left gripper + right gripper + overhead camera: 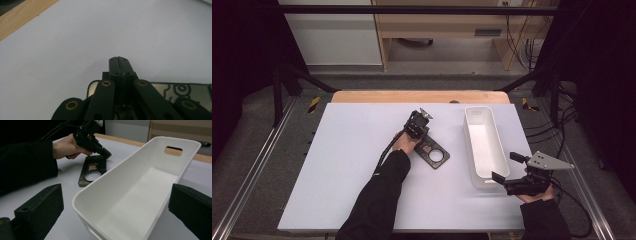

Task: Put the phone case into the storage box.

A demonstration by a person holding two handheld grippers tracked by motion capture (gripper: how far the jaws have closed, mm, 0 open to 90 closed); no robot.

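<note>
A black flat plate with a round hole (432,154) lies mid-table. My left gripper (424,136) is shut, its tips low over the plate's far end; whether they touch it I cannot tell. In the left gripper view the closed jaws (118,60) reach past the plate's glossy edge (175,90) over bare white table. The right gripper view shows that gripper's tips (107,154) at the plate's (92,170) far end. My right gripper (507,167) is open at the near end of a white bin (472,131). Its jaws (115,202) stand wide either side of the bin's near wall (100,202) without pressing on it.
The white bin is empty, with a slot handle (173,149) in its far wall. A white mat (342,165) covers the table, with a wooden edge (377,96) at the back. Metal rails (257,165) run along both sides.
</note>
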